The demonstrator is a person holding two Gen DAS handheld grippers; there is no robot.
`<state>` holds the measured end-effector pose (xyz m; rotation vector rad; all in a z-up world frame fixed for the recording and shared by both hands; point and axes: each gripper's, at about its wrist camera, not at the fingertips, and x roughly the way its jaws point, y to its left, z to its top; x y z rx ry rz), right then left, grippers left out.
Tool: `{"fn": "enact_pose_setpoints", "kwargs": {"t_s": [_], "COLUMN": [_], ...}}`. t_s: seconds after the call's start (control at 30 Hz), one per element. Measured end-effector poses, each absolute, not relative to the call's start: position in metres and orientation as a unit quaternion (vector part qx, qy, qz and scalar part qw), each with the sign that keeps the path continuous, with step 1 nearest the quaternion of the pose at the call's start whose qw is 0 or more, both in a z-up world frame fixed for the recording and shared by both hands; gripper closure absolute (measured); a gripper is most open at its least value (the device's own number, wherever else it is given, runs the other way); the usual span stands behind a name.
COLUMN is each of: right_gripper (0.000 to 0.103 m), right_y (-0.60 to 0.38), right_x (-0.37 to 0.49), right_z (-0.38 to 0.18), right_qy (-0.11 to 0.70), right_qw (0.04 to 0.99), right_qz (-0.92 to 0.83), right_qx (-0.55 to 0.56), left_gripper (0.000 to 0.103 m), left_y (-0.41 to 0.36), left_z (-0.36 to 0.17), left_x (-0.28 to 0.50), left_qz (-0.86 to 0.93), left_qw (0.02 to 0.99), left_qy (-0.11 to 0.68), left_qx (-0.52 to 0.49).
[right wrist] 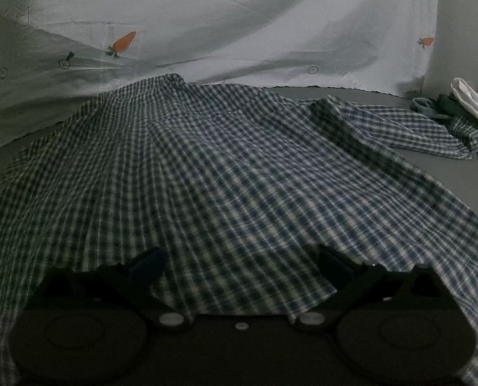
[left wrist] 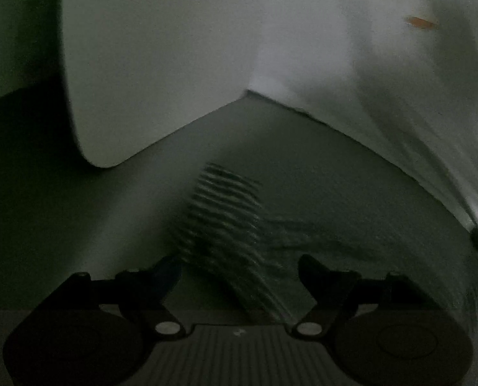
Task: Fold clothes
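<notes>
Surface: I am working over a grey bed sheet (right wrist: 447,177), backed by a pale cartoon-print quilt with orange carrots (right wrist: 239,32).
Garment: the blue-and-white checked cotton shirt (right wrist: 239,167) lies spread on the sheet, collar end toward the quilt, hem end under my right hand-held gripper (right wrist: 242,267).
Long axis: as I read it, the shirt runs from that hand-held gripper straight away to the quilt; one sleeve trails off to the right toward a small heap of other clothes (right wrist: 464,106) at the sheet's far right.
Right hand-held gripper: jaws stand wide apart, with the hem cloth lying between and over them; the pads do not pinch it, so I judge nothing is held.
Left hand-held gripper (left wrist: 239,270): jaws well apart; a blurred strip of the same checked cloth (left wrist: 226,225) lies just ahead and between them, but I see no grip on it.
Left view: mostly bare grey sheet, with the pale quilt beyond; the picture is dark and smeared.
Nearer hand: the right, since it sits right at the shirt's hem, while the left sees only an edge.
Coming move, my judgement: close the right jaws on the hem, then carry it along the long axis toward the collar.
</notes>
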<state>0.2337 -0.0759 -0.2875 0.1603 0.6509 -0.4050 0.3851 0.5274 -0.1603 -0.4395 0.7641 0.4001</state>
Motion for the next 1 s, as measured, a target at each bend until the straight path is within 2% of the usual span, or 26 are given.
{"fn": "enact_pose_setpoints", "kwargs": {"t_s": [0.1,0.17,0.23,0.27,0.53,0.67,0.77,0.83,0.87,0.97,1.0], "right_gripper": [0.000,0.000,0.000,0.000,0.000,0.000,0.000,0.000,0.000,0.000,0.000], "right_y": [-0.075,-0.074,-0.073,-0.073,-0.073,-0.075,-0.075,-0.075,-0.075,-0.075,-0.075], "right_x": [0.235,0.235,0.236,0.237,0.239,0.239,0.239,0.239,0.239,0.239,0.239], "right_z": [-0.288,-0.288,-0.288,-0.288,-0.287,-0.286,-0.286,-0.285,-0.285,-0.285,-0.285], "right_qy": [0.318,0.318,0.318,0.319,0.320,0.320,0.320,0.321,0.321,0.321,0.321], "right_qw": [0.924,0.924,0.923,0.922,0.921,0.921,0.921,0.921,0.921,0.921,0.921], "right_qz": [-0.198,-0.201,-0.205,-0.207,-0.209,-0.209,-0.208,-0.208,-0.208,-0.208,-0.208], "right_qx": [0.077,0.076,0.076,0.076,0.076,0.076,0.077,0.077,0.077,0.076,0.076], "left_gripper": [0.022,0.035,0.079,0.087,0.087,0.083,0.073,0.063,0.062,0.060,0.053], "left_y": [0.546,0.547,0.541,0.540,0.545,0.549,0.556,0.557,0.554,0.537,0.533], "left_z": [-0.177,-0.183,-0.182,-0.182,-0.141,-0.152,-0.162,-0.162,-0.160,-0.150,-0.149], "left_x": [0.402,0.405,0.403,0.403,0.372,0.363,0.353,0.350,0.351,0.354,0.357], "left_qz": [0.203,0.199,0.203,0.209,0.251,0.312,0.319,0.323,0.326,0.321,0.322], "left_qw": [0.865,0.862,0.868,0.869,0.867,0.830,0.819,0.816,0.818,0.845,0.851], "left_qy": [0.379,0.378,0.370,0.369,0.329,0.354,0.358,0.356,0.354,0.338,0.340], "left_qx": [-0.259,-0.273,-0.261,-0.254,-0.278,-0.297,-0.316,-0.321,-0.316,-0.262,-0.237]}}
